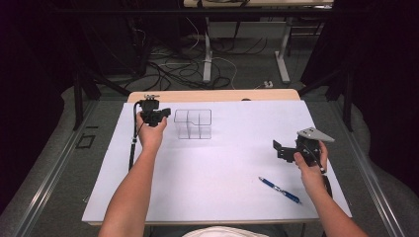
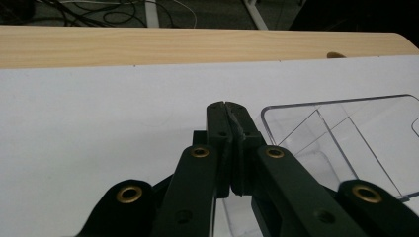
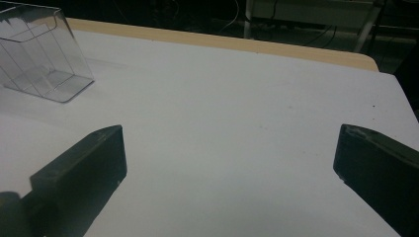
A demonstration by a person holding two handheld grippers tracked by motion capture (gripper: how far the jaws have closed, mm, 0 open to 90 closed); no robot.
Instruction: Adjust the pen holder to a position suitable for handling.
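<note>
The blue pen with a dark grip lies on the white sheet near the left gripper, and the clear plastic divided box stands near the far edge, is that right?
Not quite. The blue pen with a dark grip lies near the right gripper, not the left; the high view shows it. The clear plastic divided box does stand near the white sheet's far edge.

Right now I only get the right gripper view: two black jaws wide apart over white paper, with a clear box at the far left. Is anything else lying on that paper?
Observer: Yes, a blue pen lies nearer the person than the right gripper, so it is behind your camera.
Operator: And where's the other gripper?
Observer: In the high view, the left gripper is held just left of the clear box, close beside its wall.
Operator: Is it holding anything?
Observer: No, its jaws are shut together with nothing between them.
</note>
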